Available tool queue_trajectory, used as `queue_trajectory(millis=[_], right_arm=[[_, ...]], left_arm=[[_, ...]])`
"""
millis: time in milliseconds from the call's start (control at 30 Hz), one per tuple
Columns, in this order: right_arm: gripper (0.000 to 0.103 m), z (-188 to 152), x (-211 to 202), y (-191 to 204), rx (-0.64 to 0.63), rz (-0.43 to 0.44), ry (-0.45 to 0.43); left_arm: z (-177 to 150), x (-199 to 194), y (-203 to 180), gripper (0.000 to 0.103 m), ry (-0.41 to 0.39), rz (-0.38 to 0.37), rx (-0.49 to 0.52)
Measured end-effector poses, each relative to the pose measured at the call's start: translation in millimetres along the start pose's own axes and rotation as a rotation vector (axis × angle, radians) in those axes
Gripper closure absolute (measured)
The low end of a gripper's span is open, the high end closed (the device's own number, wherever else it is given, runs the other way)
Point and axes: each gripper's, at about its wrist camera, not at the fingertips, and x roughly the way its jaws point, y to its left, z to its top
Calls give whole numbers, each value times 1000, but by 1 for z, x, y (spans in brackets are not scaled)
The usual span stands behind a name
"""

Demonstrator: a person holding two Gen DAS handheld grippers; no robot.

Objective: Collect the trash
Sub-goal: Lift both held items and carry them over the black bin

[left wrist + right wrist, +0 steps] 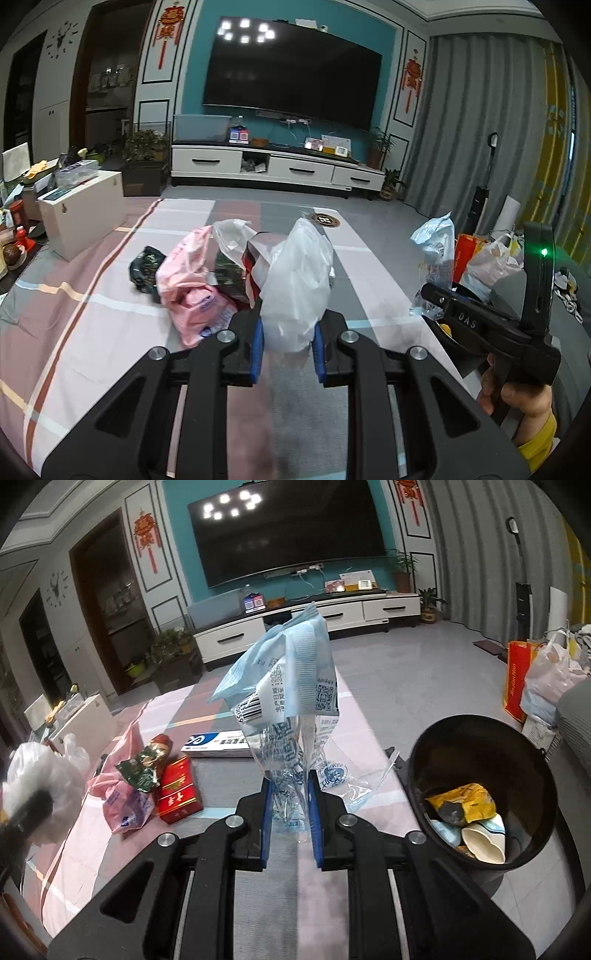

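A white bag (295, 280) is clamped by the left gripper (288, 347), a blue wrapper (284, 701) by the right gripper (289, 812), beside the table edge (384, 775) and a black bin (480, 738) holding a yellow packet (465, 805).

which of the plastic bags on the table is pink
The crumpled pink bag lying left of the pile, beside the red box. The white bag is clamped in the left gripper; the right gripper holds a blue-printed clear wrapper.
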Motion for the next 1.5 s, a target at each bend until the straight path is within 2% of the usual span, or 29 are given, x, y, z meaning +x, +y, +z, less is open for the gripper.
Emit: queue_trajectory(millis=[567,1500], right_arm=[[85,2,-17,-57,69,-62,-12],[85,-6,-70,-160,191,-152,-65]], left_arm=[[-20,31,-60,81,52,-54,114],[-16,57,-172,80,68,-133,207]])
